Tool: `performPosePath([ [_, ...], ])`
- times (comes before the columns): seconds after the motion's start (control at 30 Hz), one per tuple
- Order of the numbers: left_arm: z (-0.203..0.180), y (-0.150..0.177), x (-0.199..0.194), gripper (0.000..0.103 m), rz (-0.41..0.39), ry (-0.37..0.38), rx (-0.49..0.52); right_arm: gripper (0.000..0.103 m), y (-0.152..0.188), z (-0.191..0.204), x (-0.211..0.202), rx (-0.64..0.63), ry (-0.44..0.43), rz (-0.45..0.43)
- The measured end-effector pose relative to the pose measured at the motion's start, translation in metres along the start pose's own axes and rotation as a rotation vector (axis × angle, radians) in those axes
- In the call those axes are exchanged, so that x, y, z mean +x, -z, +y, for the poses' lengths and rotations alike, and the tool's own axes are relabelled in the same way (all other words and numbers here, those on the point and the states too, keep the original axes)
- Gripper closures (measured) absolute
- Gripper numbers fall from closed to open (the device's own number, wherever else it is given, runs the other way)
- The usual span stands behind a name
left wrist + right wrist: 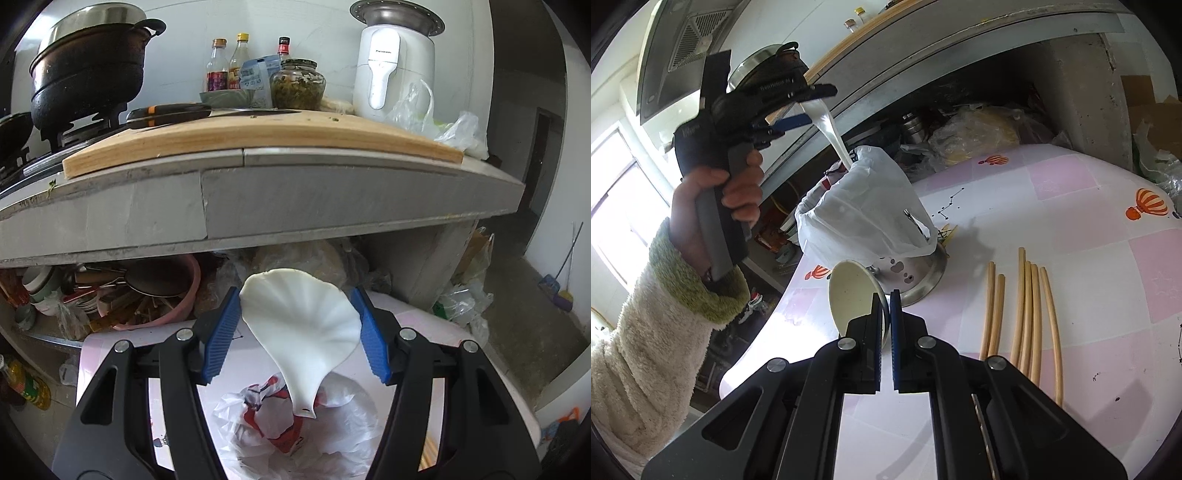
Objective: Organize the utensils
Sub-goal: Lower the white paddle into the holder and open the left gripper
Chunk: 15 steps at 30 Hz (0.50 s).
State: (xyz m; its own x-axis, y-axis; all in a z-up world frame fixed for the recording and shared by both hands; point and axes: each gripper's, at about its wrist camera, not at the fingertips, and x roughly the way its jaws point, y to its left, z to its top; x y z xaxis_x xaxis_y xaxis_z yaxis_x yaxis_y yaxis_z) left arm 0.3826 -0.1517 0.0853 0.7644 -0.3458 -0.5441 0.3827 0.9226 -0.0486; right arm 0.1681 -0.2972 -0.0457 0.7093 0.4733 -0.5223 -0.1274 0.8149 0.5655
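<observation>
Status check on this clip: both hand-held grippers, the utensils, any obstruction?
Left hand-held gripper clamps white fan-shaped scoop, handle over bagged steel holder. Right hand-held gripper pinches bowl rim. Chopsticks loose on table. Bag partly drapes the opening.

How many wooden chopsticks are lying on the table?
6. All chopsticks lie loose on the pink table, right of the metal pot: two together on the left, four bunched beside them. More may be hidden inside the bag.

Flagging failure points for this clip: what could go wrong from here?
The white scoop is pinched only by its rim edges in the left gripper, so it might slip. Its handle tip is over a loose plastic bag and could snag. The right gripper holds a tilted bowl by its rim.
</observation>
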Motion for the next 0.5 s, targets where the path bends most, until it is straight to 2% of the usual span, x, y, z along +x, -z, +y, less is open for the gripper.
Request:
performPosePath([
  [0.5, -0.015, 0.044, 0.005, 0.045, 0.052, -0.074, 0.167, 0.099, -0.001, -0.004, -0.001, 0.016, 0.003, 0.001],
])
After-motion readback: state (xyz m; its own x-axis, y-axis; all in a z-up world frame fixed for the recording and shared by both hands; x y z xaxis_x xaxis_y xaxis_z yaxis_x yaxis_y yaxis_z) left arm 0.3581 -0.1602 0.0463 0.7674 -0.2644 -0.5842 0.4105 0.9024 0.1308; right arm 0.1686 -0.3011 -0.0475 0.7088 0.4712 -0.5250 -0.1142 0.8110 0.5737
